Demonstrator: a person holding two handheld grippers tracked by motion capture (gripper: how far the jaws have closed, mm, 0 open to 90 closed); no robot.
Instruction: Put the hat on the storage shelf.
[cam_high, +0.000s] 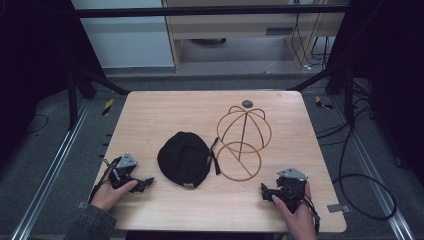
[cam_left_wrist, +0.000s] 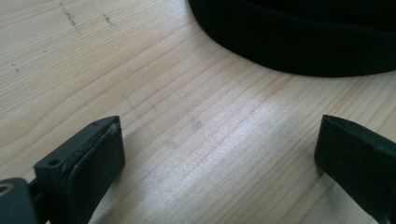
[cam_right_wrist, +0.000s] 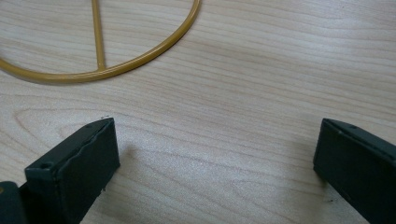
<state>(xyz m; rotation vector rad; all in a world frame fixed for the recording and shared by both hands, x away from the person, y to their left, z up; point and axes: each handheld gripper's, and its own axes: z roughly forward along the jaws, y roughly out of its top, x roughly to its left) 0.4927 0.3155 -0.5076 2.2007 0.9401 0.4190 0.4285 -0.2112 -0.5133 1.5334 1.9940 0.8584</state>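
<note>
Jaws wide, both hands (cam_high: 107, 195) rest on table (cam_high: 150, 110).

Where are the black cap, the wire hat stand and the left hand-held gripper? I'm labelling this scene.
black cap (cam_high: 184, 159), high view, middle of its crown.
wire hat stand (cam_high: 240, 175), high view, front of its base ring.
left hand-held gripper (cam_high: 148, 182), high view, between its open jaw tips.
</note>
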